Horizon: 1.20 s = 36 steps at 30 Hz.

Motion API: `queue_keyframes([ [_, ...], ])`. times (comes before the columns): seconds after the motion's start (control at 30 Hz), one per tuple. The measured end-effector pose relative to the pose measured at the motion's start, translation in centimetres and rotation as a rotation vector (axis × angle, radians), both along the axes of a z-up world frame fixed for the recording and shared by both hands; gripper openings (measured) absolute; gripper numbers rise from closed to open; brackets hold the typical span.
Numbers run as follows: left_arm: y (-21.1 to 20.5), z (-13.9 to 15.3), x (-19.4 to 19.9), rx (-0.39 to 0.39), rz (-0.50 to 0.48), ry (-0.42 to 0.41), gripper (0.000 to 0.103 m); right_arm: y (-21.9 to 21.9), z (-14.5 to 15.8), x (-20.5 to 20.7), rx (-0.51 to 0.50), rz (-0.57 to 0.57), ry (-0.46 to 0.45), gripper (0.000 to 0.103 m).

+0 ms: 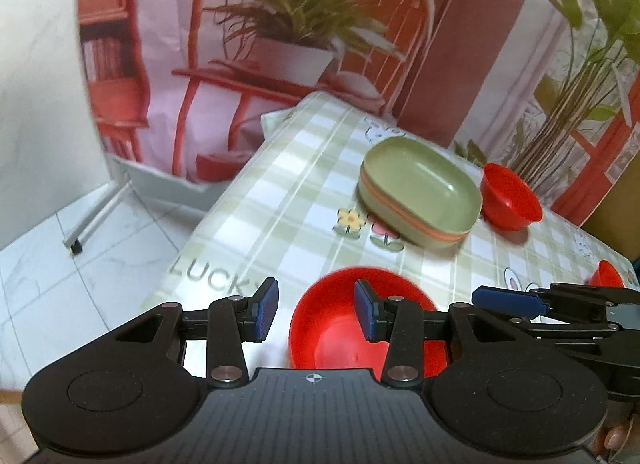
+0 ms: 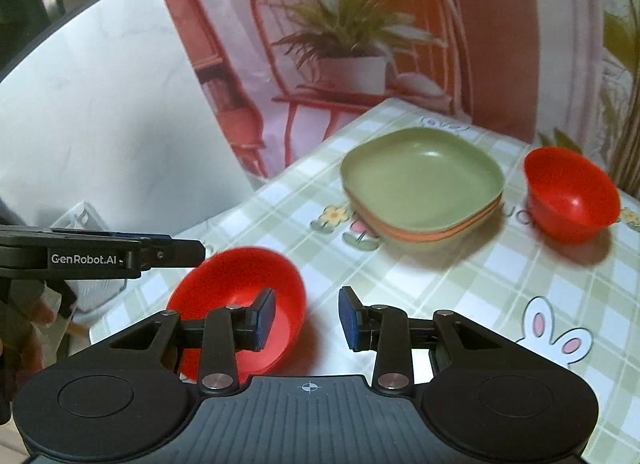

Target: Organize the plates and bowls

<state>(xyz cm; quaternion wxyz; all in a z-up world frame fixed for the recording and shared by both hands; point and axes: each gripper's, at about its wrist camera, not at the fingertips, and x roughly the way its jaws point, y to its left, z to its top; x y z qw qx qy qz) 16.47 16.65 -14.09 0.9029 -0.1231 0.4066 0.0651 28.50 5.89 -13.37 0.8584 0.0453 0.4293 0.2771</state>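
A stack of green square plates (image 1: 420, 191) (image 2: 424, 183) with an orange one between them sits on the checked tablecloth. A red bowl (image 1: 510, 197) (image 2: 570, 195) stands to its right. A nearer red bowl (image 1: 340, 336) (image 2: 244, 292) stands upright at the front. My left gripper (image 1: 316, 314) is open above it, with its right finger over the bowl's inside and its left finger outside the left rim. My right gripper (image 2: 307, 318) is open, with its left finger over the same bowl's right side. A third red bowl (image 1: 608, 274) peeks behind the right gripper.
The table (image 1: 256, 199) (image 2: 480, 284) ends at the left, with white tiled floor (image 1: 60, 264) and a stand's foot (image 1: 76, 246) below. A printed backdrop (image 1: 280, 43) (image 2: 360, 43) with a chair and plants hangs behind the table.
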Motion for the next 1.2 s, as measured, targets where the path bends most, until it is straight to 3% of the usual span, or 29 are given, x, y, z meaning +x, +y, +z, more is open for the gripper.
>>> queue_keyframes([
  [0.37, 0.3, -2.8, -1.1, -0.058, 0.02, 0.057, 0.044, 2.0, -1.8, -0.3, -0.032, 0.07, 0.046, 0.033],
  [0.53, -0.1, -3.4, -1.2, -0.044, 0.011, 0.074, 0.043, 2.2, -1.9, -0.4, -0.051, 0.075, 0.037, 0.025],
  [0.6, -0.1, -3.5, -1.2, -0.047, 0.004, 0.074, 0.04, 2.1, -2.1, -0.4, -0.045, 0.071, 0.043, 0.024],
  [0.67, -0.1, -3.8, -1.2, -0.053, 0.007, 0.078, 0.024, 2.0, -2.3, -0.3, -0.04, 0.069, 0.051, 0.021],
  [0.73, -0.2, -4.1, -1.2, -0.055, 0.011, 0.085, 0.016, 2.0, -2.3, -0.3, -0.04, 0.067, 0.053, 0.016],
  [1.2, -1.7, -3.1, -0.6, -0.059, -0.021, 0.069, 0.015, -0.7, -1.1, -0.1, 0.02, -0.002, 0.021, 0.014],
])
